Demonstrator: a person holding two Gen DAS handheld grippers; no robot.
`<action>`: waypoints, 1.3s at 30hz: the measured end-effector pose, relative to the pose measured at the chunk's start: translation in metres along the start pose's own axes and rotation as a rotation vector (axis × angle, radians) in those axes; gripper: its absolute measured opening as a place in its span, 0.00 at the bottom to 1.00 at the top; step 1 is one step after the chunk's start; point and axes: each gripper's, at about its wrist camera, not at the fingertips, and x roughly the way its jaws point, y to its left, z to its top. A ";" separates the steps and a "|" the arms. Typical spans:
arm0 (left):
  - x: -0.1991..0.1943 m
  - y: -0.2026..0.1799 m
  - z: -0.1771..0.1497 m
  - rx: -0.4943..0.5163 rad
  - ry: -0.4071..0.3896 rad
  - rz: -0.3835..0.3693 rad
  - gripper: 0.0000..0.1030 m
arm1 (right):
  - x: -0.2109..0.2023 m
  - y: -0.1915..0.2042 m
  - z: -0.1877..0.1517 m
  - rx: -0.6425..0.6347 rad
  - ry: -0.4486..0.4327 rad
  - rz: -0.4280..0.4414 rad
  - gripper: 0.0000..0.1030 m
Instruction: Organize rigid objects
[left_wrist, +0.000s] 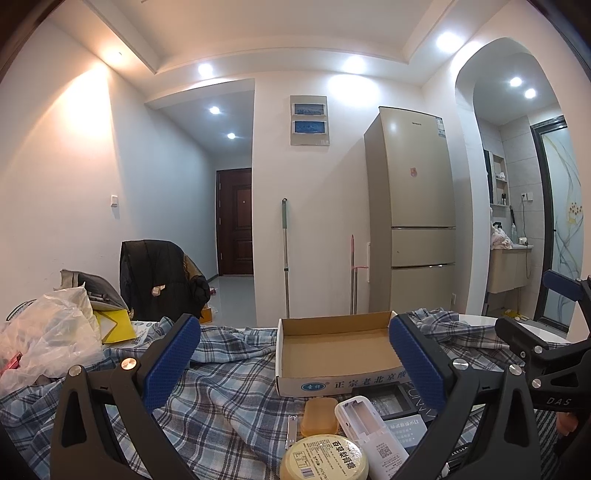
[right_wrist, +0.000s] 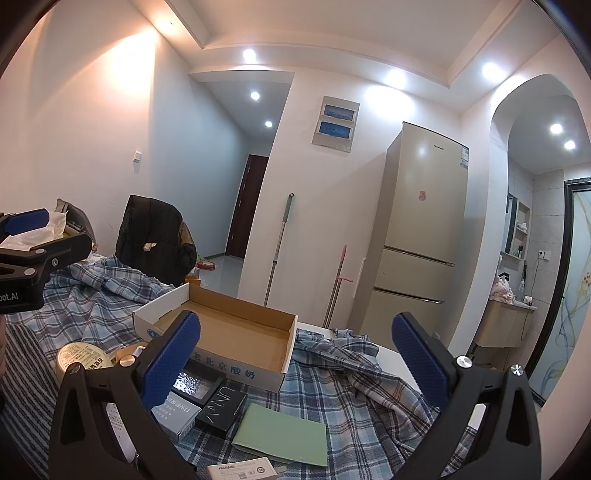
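Note:
An empty cardboard tray box lies on the plaid cloth. In front of it in the left wrist view lie a round yellow tin, an orange soap-like block, a white remote and a black tray. The right wrist view shows the tin, a black box, a grey box, a green card and a white Huawei box. My left gripper is open and empty above the items. My right gripper is open and empty.
A plaid cloth covers the table. Plastic bags and clutter sit at the left. A chair with a black jacket stands behind. A fridge and mops stand by the far wall.

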 end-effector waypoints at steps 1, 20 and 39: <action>0.001 -0.001 0.000 0.003 0.001 0.000 1.00 | 0.000 0.000 0.000 0.001 0.002 0.000 1.00; 0.001 -0.001 0.000 0.007 0.009 -0.005 1.00 | 0.002 -0.007 -0.001 0.033 0.020 0.007 1.00; -0.003 -0.004 0.006 0.021 0.017 -0.087 1.00 | 0.010 -0.024 -0.003 0.121 0.051 0.020 1.00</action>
